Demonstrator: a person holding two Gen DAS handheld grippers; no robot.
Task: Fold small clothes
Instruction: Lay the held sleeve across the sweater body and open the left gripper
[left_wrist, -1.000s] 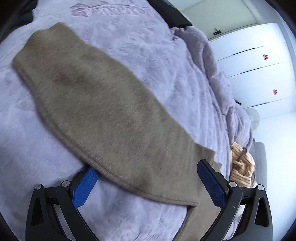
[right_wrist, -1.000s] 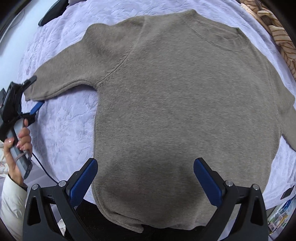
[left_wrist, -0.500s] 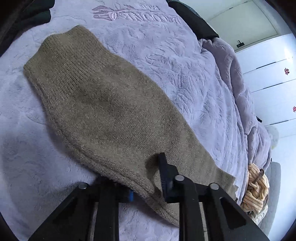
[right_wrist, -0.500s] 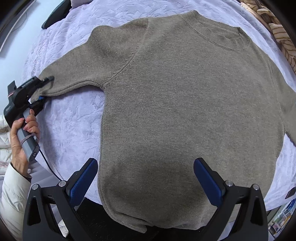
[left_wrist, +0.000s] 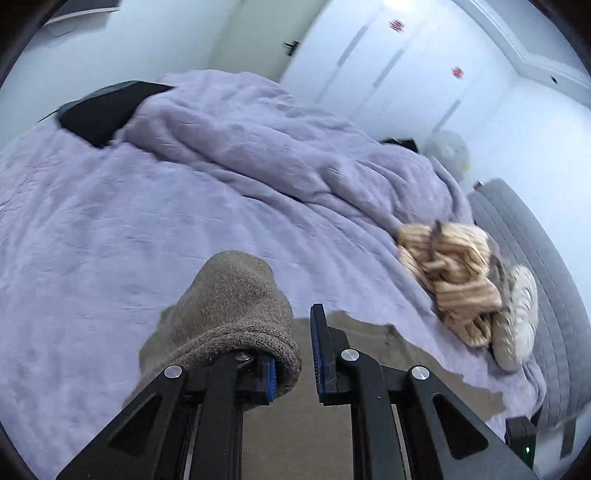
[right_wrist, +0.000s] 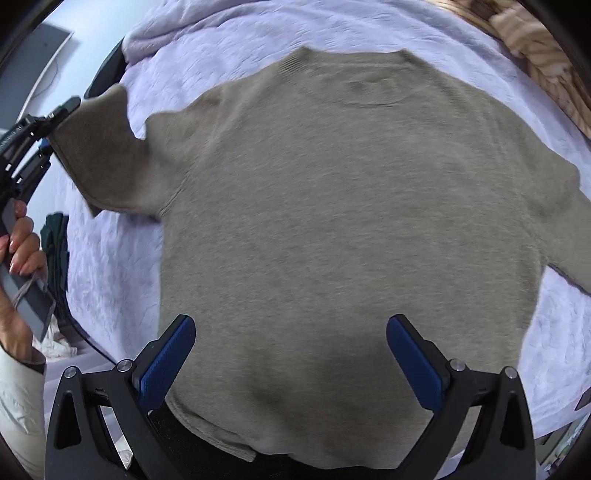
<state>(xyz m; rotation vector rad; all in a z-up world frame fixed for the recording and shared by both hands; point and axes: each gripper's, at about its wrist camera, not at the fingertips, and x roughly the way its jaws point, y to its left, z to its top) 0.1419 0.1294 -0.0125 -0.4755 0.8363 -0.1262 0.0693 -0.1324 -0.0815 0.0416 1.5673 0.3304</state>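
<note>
A taupe knit sweater (right_wrist: 332, 221) lies flat on the lilac blanket (right_wrist: 110, 280), neck at the far side. Its left sleeve (right_wrist: 107, 155) is lifted off the bed and bent toward the body. My left gripper (left_wrist: 293, 365) is shut on that sleeve's cuff (left_wrist: 229, 295), which drapes over the left finger; the right wrist view shows it at the left edge (right_wrist: 55, 114), held by a hand (right_wrist: 18, 243). Over the sweater's lower body, near the hem, my right gripper (right_wrist: 291, 354) hangs open with nothing between its fingers. The right sleeve runs off toward the right edge.
A bunched lilac duvet (left_wrist: 277, 147) fills the far side of the bed. A crumpled beige striped garment (left_wrist: 454, 280) lies at the right by a grey padded edge (left_wrist: 535, 258). A dark flat object (left_wrist: 103, 110) sits at the far left; white cupboard doors (left_wrist: 406, 74) stand behind.
My left gripper closed on the sleeve cuff, then lifted it off the blanket and carried it toward the sweater's body. The right gripper drifted a little over the sweater, still open.
</note>
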